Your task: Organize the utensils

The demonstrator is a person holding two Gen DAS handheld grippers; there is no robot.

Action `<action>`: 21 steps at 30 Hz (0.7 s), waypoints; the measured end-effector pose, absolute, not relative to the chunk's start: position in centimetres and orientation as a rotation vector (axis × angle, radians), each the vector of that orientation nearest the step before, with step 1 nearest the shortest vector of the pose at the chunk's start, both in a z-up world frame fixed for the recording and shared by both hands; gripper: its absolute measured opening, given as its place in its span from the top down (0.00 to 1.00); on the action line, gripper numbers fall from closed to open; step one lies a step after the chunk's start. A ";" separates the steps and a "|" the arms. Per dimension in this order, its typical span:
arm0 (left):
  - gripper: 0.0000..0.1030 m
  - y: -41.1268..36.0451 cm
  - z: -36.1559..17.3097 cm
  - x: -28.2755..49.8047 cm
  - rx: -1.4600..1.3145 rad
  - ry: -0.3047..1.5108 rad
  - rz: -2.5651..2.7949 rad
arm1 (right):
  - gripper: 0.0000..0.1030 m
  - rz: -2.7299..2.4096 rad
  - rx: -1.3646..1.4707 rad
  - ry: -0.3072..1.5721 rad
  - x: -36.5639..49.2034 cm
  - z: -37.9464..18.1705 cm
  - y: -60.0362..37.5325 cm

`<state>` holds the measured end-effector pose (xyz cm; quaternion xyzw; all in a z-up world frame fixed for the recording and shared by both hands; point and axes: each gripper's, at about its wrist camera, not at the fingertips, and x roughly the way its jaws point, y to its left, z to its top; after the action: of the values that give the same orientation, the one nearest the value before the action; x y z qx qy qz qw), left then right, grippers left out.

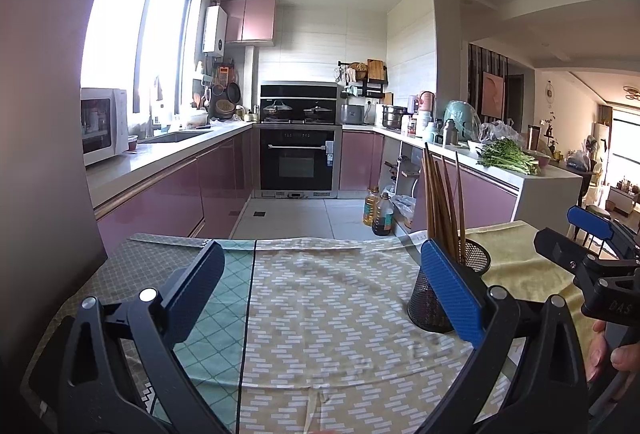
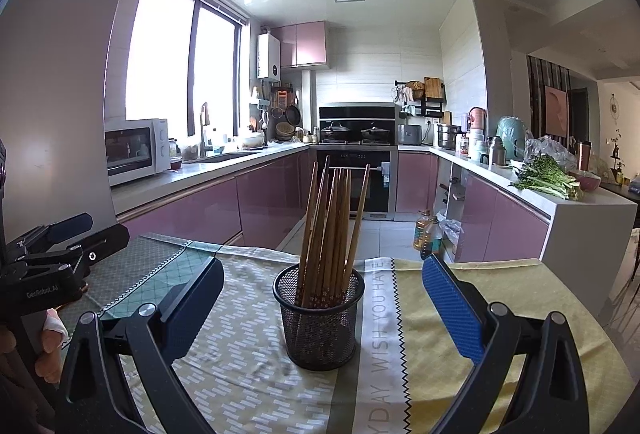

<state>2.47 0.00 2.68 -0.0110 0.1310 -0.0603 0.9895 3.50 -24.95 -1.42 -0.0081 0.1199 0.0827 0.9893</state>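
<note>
Left hand-held gripper: we see our left hand-held gripper with its jaws spread wide and nothing between them, held over the patterned cloth.
Right hand-held gripper: our right hand-held gripper also gapes wide and grips nothing; the holder stands between its two fingers in the right wrist view, though we cannot tell how far ahead.
Chopsticks: the wooden chopsticks stand bunched and fanned, tips up, inside the holder.
Holder: the black mesh cup stands upright on the cloth-covered counter, beside a strip of printed lettering.
Left view: there the mesh cup sits just behind the blue right finger.
Hands: our fingers show at the right edge of the left view.
</note>
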 end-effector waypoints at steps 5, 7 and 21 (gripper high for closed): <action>0.06 0.0 2.6 2.3 -0.023 0.260 -0.115 | 0.07 0.165 -0.017 0.239 3.4 -1.3 -24.9; 0.06 0.0 2.7 2.3 -0.022 0.260 -0.115 | 0.07 0.161 -0.014 0.234 3.2 -1.3 -25.0; 0.06 0.1 2.7 2.2 -0.024 0.258 -0.114 | 0.07 0.157 -0.016 0.227 2.9 -1.1 -25.1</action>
<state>2.17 0.11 2.68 -0.0118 0.1285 -0.0567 0.9900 2.85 -25.09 -1.14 -0.0080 0.1133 0.0783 0.9904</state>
